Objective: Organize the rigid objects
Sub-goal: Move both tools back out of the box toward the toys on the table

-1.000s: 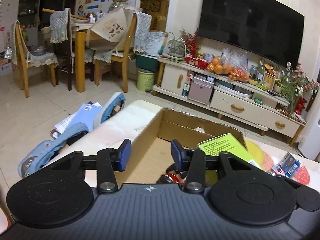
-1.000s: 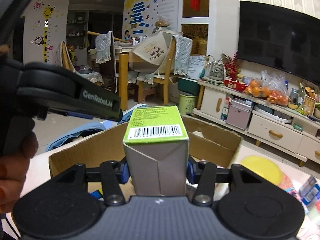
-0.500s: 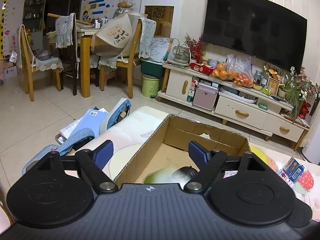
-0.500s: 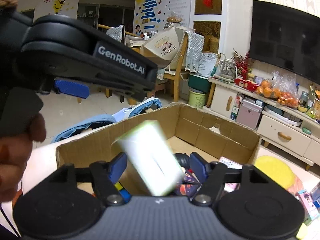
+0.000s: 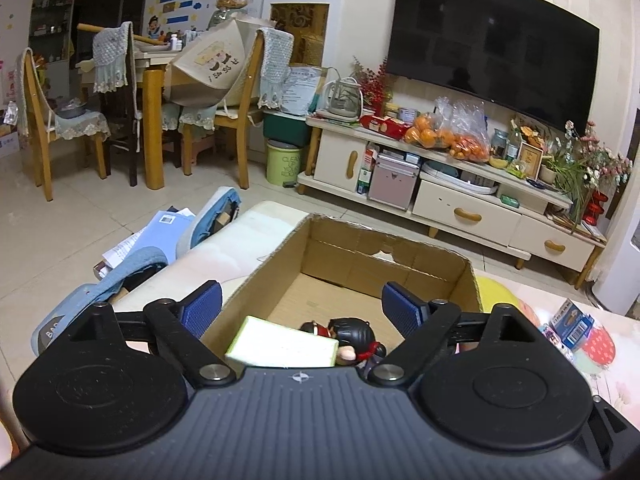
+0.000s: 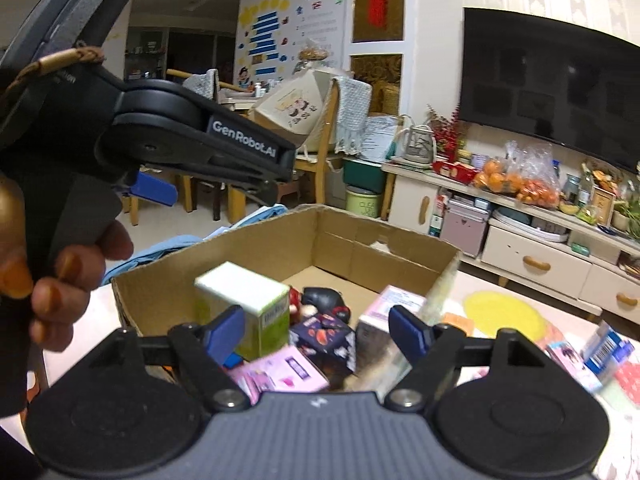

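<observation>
An open cardboard box (image 5: 352, 252) stands on the table; it also shows in the right wrist view (image 6: 360, 248). A green and white carton (image 6: 248, 312) rests in the box near its left wall, and it shows in the left wrist view (image 5: 282, 346) beside a dark-haired figurine (image 5: 352, 334). Pink boxes (image 6: 280, 374) and a dark box (image 6: 324, 336) lie in the near part. My right gripper (image 6: 316, 332) is open and empty above them. My left gripper (image 5: 302, 306) is open and empty over the box.
A blue and white small box (image 5: 570, 324) and a yellow mat (image 6: 504, 314) lie on the table right of the box. Blue bags (image 5: 132, 264) sit on the floor at left. A TV cabinet (image 5: 460, 200) and dining chairs stand behind.
My right gripper opened and let go of the green carton, which dropped into the box. My left gripper opened wider and drew back a little.
</observation>
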A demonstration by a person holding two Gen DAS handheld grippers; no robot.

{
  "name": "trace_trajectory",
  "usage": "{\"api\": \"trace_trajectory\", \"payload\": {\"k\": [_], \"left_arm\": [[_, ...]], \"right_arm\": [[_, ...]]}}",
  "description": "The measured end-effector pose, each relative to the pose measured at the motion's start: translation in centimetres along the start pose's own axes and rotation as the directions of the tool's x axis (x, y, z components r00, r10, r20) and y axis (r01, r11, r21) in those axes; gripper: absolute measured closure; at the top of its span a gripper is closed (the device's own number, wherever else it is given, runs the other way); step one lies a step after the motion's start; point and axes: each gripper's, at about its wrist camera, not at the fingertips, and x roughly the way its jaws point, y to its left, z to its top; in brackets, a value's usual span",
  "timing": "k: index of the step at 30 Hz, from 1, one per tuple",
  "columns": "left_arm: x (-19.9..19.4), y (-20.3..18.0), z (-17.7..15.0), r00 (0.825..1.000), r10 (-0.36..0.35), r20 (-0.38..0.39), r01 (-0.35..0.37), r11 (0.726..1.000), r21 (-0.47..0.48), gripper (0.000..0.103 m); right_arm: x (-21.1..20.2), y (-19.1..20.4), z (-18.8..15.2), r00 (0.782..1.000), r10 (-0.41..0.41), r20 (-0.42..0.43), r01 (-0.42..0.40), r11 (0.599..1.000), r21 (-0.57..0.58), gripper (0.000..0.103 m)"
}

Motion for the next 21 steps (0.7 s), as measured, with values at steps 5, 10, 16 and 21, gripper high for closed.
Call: {"api": "trace_trajectory", "payload": {"k": [5,10,16,21], "left_arm": [[0.0,-0.2,-0.2,1.0,-0.022,-0.008,0.022,0.999,0.036,0.0],[0.0,-0.7,-0.5,0.999,-0.046,-0.019,0.047,0.996,0.073,0.0],[0.3,-0.7,-0.8,0.997,-0.064,-0.04,0.068,0.993,0.097,0.0],[0.5,-0.8,-0.9,0.995,-0.076,-0.056,0.082,0.991,0.102,0.0]], "right_arm": [[-0.7,-0.6,-1.0,1.0,-0.03,0.009,0.03,0.999,0.019,0.021],[-1.2,-1.2,-1.7,0.999,-0.047,0.01,0.046,0.998,0.041,0.015],[-1.6,-1.9,-2.7,0.998,-0.066,0.004,0.065,0.996,0.057,0.015],[-2.1,-3.0,-3.6,0.997,-0.071,0.014,0.07,0.994,0.085,0.01]]}}
